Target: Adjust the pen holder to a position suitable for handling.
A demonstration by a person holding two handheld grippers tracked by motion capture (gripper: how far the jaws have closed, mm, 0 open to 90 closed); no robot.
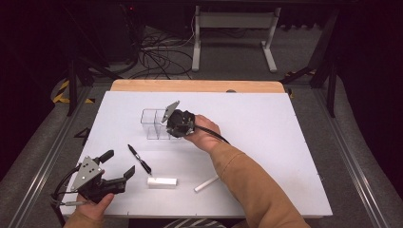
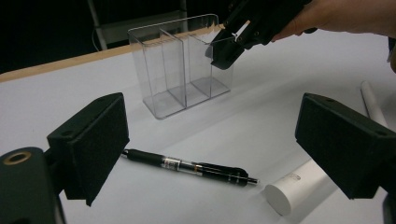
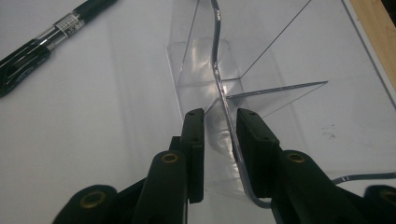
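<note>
A clear plastic organizer (image 1: pixel 153 124) with three compartments stands upright near the middle of the white table. My right gripper (image 1: pixel 172 129) reaches over its right end, one jaw inside the end compartment and one outside. In the right gripper view the organizer's end wall (image 3: pixel 219 84) runs between the jaws of the right gripper (image 3: pixel 220 116); it lies against the right pad, with a gap to the left pad. My left gripper (image 1: pixel 119 162) rests open near the front left edge, nothing between its jaws. A black pen (image 1: pixel 139 160) lies just beyond it.
A white cylinder (image 1: pixel 162 182) lies right of the left gripper, and a thin white stick (image 1: pixel 206 184) further right. The pen (image 2: pixel 187 166) and cylinder (image 2: pixel 299 186) sit just ahead of the left gripper's jaws. A wooden strip (image 1: pixel 197 86) borders the table's far edge.
</note>
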